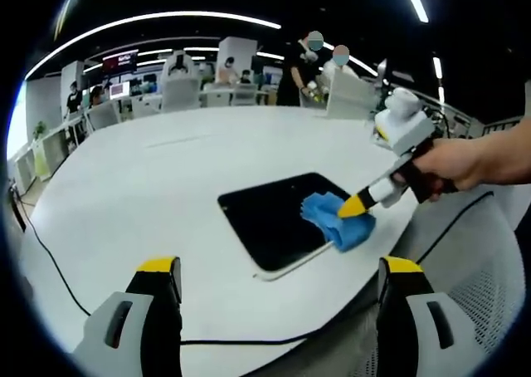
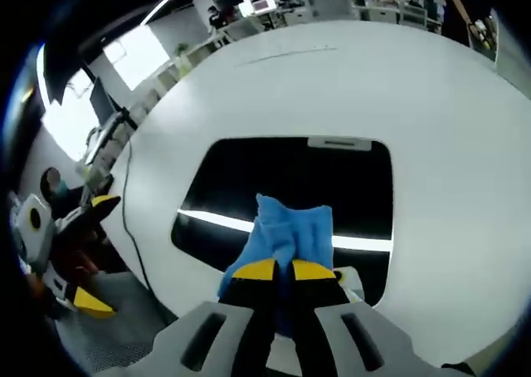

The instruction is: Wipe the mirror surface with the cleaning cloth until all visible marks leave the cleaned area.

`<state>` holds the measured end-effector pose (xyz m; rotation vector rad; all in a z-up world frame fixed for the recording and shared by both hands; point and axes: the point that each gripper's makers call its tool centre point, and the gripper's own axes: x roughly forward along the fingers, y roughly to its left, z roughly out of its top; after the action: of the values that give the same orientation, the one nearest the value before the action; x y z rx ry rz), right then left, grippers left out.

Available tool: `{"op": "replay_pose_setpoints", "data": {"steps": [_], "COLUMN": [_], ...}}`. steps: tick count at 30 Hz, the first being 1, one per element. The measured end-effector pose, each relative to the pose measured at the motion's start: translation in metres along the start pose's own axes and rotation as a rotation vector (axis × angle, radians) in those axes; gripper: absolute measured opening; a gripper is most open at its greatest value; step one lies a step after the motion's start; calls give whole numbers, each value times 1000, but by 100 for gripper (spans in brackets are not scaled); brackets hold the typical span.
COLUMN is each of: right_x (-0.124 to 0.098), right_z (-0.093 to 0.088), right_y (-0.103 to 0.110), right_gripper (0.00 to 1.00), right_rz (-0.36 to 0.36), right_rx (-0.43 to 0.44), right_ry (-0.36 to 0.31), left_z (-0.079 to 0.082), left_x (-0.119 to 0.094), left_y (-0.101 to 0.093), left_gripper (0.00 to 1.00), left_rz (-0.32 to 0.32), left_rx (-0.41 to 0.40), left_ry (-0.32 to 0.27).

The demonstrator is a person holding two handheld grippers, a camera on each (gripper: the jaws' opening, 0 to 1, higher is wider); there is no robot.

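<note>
- Mirror (image 2: 290,186): a dark, rounded rectangular panel lying flat on the white table (image 2: 431,103), near the table edge closest to the person; it reflects a bright ceiling strip.
- Cleaning cloth (image 2: 290,236): blue, bunched, resting on the mirror's near portion; in the left gripper view the cleaning cloth (image 1: 336,219) sits at the mirror's (image 1: 270,215) right-hand corner.
- Right gripper (image 2: 284,269): jaws drawn narrow, pinching the cloth between yellow tips; seen from the side as the right gripper (image 1: 358,208), slanting down onto the glass, with the person's hand (image 1: 456,165) gripping its handle.
- Left gripper (image 1: 278,269): jaws spread wide, holding nothing, hovering off the table's edge and well apart from the mirror.
- Step in hand (judged): wiping. Good practice is to press the cloth flat, sweep in overlapping passes toward the far edge, and keep the pinch firm so the cloth does not slip free.
- No marks can be made out on the glass.
</note>
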<state>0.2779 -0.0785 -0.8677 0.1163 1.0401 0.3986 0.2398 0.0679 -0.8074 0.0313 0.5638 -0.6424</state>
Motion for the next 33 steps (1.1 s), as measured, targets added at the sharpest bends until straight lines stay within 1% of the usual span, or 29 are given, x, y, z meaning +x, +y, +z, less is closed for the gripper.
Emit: {"op": "replay_pose_setpoints", "data": {"steps": [8, 21, 33], "right_x": [12, 25, 35], "right_z": [6, 12, 17], "right_y": [27, 51, 72], "right_gripper": [0, 0, 0], "right_rz": [28, 60, 89], "right_rx": [-46, -70, -63], "right_ry": [13, 26, 27], "left_z": [-1, 0, 0], "left_x": [0, 0, 0], "left_y": [-1, 0, 2], "left_gripper": [99, 99, 99], "left_rz": [-3, 1, 10], "left_rx": [3, 0, 1], "left_ry": [4, -3, -2]}}
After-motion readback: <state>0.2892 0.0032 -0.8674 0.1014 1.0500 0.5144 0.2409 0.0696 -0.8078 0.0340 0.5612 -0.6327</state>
